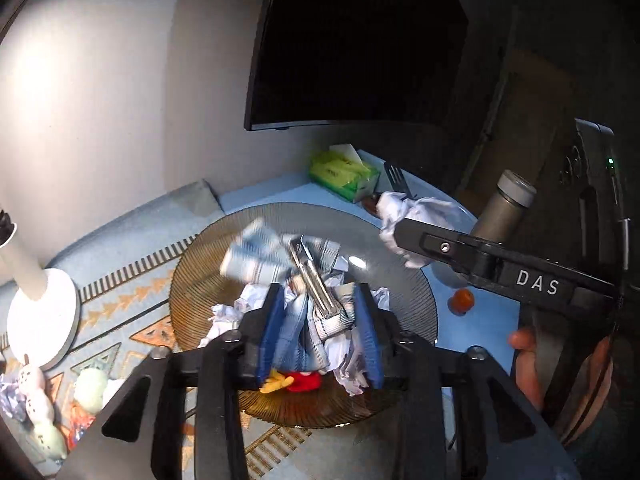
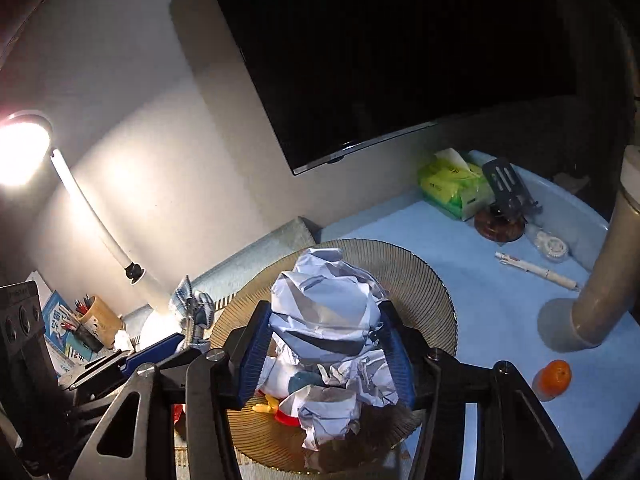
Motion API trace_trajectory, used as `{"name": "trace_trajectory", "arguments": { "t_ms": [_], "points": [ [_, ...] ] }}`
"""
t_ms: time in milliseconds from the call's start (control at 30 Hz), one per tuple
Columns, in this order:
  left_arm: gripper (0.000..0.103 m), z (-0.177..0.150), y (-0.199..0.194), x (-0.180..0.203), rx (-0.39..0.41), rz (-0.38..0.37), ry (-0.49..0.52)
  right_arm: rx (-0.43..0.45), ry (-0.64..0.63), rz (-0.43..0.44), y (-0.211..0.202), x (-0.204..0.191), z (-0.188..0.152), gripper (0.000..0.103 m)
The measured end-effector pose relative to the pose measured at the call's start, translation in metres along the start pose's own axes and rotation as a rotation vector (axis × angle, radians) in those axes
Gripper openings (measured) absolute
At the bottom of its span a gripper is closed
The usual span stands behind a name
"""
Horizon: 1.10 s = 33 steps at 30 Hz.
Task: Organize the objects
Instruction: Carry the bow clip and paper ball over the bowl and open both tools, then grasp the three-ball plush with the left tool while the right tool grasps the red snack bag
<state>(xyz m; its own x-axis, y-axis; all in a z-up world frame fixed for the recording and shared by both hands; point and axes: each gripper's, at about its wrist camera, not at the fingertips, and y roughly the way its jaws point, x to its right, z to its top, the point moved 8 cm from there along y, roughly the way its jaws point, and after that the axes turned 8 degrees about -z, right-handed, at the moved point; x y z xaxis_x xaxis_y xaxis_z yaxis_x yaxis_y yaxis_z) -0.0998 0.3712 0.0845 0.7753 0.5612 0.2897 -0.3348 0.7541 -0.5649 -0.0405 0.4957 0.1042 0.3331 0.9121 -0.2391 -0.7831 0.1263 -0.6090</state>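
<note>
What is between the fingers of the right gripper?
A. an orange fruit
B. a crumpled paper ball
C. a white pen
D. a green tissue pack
B: in the right wrist view the crumpled paper ball sits between the blue fingers of the right gripper, above the plate; the tissue pack, pen and orange fruit lie apart on the blue table.

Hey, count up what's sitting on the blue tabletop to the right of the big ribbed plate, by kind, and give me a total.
Green tissue pack: 1
Black slotted spatula: 1
Brown round stand: 1
Correction tape: 1
White pen: 1
Grey flask: 1
Small orange thing: 1
Total: 7
</note>
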Motion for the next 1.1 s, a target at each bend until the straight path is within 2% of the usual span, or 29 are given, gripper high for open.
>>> {"name": "trace_trajectory", "arguments": {
  "t_ms": [67, 300, 500, 533, 600, 667, 767, 800, 867, 900, 1000, 1100],
  "points": [
    [0.064, 0.000, -0.001, -0.004, 0.026, -0.001, -0.036, -0.002, 0.000, 0.004, 0.003, -0.001, -0.003, 0.064],
    [0.064, -0.027, -0.043, -0.014, 0.044, 0.026, -0.059, -0.031, -0.013, 0.043, -0.005, -0.008, -0.026, 0.064],
    [0.065, -0.029, -0.139, -0.016, 0.169, 0.086, -0.056, -0.013, -0.084, 0.143, -0.041, -0.063, -0.036, 0.064],
    [0.066, -0.031, -0.158, -0.018, 0.187, 0.107, -0.058, -0.003, -0.104, 0.167, -0.049, -0.076, -0.038, 0.064],
    [0.091, -0.038, -0.193, -0.026, 0.225, 0.166, -0.074, 0.003, -0.138, 0.228, -0.061, -0.103, -0.046, 0.064],
    [0.099, -0.054, -0.227, -0.041, 0.280, 0.250, -0.096, -0.010, -0.174, 0.272, -0.063, -0.130, -0.063, 0.064],
    [0.099, -0.094, -0.258, -0.075, 0.296, 0.365, -0.162, -0.084, -0.216, 0.308, -0.044, -0.162, -0.105, 0.065],
    [0.099, -0.111, -0.263, -0.092, 0.296, 0.425, -0.196, -0.118, -0.220, 0.320, -0.034, -0.170, -0.122, 0.065],
    [0.099, -0.150, -0.268, -0.129, 0.284, 0.614, -0.257, -0.185, -0.204, 0.328, -0.012, -0.181, -0.157, 0.065],
    [0.097, -0.169, -0.265, -0.148, 0.261, 0.657, -0.292, -0.223, -0.189, 0.338, 0.000, -0.185, -0.174, 0.065],
    [0.095, -0.215, -0.250, -0.186, 0.215, 0.643, -0.432, -0.270, -0.196, 0.318, 0.023, -0.192, -0.207, 0.065],
    [0.095, -0.227, -0.240, -0.192, 0.218, 0.643, -0.422, -0.222, -0.274, 0.262, 0.027, -0.197, -0.212, 0.065]
  ]
}}
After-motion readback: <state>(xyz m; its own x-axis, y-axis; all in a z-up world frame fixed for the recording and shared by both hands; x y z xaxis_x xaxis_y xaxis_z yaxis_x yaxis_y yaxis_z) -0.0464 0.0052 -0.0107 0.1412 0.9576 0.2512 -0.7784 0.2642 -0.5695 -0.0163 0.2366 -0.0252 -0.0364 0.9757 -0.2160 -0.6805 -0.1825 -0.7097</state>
